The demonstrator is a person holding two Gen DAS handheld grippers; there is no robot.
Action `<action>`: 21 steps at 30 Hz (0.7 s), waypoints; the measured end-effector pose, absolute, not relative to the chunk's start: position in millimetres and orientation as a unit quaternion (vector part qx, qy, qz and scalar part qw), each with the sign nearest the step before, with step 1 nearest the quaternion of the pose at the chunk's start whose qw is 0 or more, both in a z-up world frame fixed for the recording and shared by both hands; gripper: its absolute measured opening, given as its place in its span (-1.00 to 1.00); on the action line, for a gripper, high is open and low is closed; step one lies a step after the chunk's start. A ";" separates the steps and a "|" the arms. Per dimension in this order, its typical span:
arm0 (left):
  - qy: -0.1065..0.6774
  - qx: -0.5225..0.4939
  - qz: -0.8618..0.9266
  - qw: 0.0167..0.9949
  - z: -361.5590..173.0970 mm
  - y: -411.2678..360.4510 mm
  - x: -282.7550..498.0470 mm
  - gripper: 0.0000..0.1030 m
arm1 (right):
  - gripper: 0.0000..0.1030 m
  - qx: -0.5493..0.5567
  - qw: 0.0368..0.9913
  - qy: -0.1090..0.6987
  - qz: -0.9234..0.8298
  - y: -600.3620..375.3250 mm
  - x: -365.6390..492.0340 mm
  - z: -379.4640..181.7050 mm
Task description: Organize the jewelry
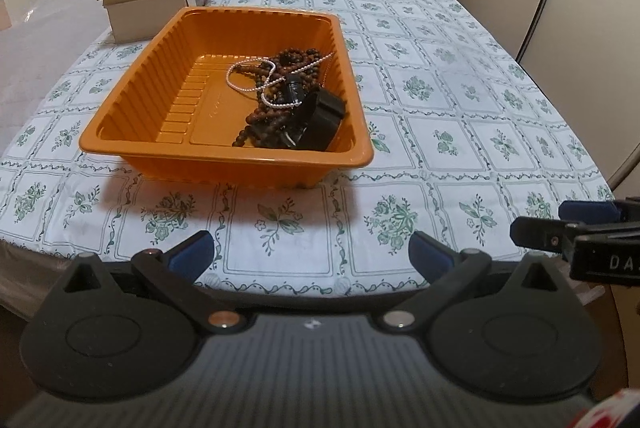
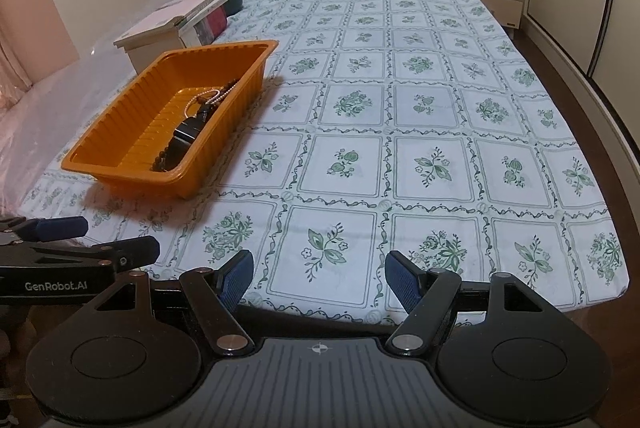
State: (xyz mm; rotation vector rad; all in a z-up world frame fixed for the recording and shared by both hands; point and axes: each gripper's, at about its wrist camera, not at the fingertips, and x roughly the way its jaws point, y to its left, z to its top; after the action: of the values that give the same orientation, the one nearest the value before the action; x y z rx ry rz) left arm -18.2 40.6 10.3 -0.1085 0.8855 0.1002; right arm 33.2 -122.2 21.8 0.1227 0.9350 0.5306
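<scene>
All the jewelry in view is lying heaped in the orange ribbed plastic tray [image 1: 132, 115] on the table [image 1: 440, 99] with its green-flowered white cloth: a string of dark brown wooden beads [image 1: 296, 63], a thin white pearl-like chain [image 1: 248, 77] draped over it, and a black boxy piece [image 1: 324, 119], crowding the tray's right half while its left half is sitting bare. With no piece showing on the cloth, this is fitting either a finished gathering or a heap waiting to be sorted out. The left tongs [image 1: 310, 252] and the right tongs [image 2: 320, 278] are both hanging spread and empty over the near table edge, short of the tray.
</scene>
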 end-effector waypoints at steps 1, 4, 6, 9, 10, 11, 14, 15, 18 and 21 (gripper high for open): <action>0.428 -0.053 0.047 0.901 10.5 40.5 -17.9 0.99 | 0.41 0.059 0.857 0.445 0.253 -122.5 32.9 22.3; 0.427 -0.054 0.045 0.901 10.4 39.7 -17.4 0.99 | 0.41 0.060 0.858 0.443 0.253 -122.0 32.6 23.6; 0.429 -0.055 0.043 0.901 9.8 38.9 -17.3 0.99 | 0.41 0.060 0.858 0.443 0.253 -122.2 32.4 24.1; 0.429 -0.056 0.042 0.901 9.7 37.7 -18.0 0.99 | 0.41 0.061 0.859 0.442 0.253 -122.9 32.6 24.6; 0.428 -0.056 0.041 0.901 9.8 37.3 -18.1 0.99 | 0.41 0.061 0.859 0.442 0.252 -123.1 32.5 24.8; 0.428 -0.056 0.041 0.901 9.8 37.1 -17.9 0.99 | 0.41 0.062 0.859 0.441 0.252 -123.0 32.4 25.1; 0.429 -0.055 0.039 0.901 9.5 36.3 -17.5 0.99 | 0.41 0.062 0.859 0.441 0.252 -123.1 32.5 25.6; 0.429 -0.054 0.038 0.901 9.5 36.0 -17.5 0.99 | 0.41 0.063 0.859 0.440 0.252 -123.1 32.4 25.8; 0.429 -0.055 0.037 0.901 9.8 35.3 -17.4 0.99 | 0.41 0.063 0.859 0.441 0.253 -123.2 32.4 26.1; 0.428 -0.055 0.037 0.901 10.0 35.2 -17.6 0.99 | 0.41 0.062 0.859 0.441 0.254 -122.1 31.5 26.5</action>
State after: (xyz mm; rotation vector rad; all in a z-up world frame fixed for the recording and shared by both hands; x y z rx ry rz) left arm -17.6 35.2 10.0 -0.1134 0.8864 0.0772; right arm 31.5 -122.1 26.5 0.1303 0.9258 0.5334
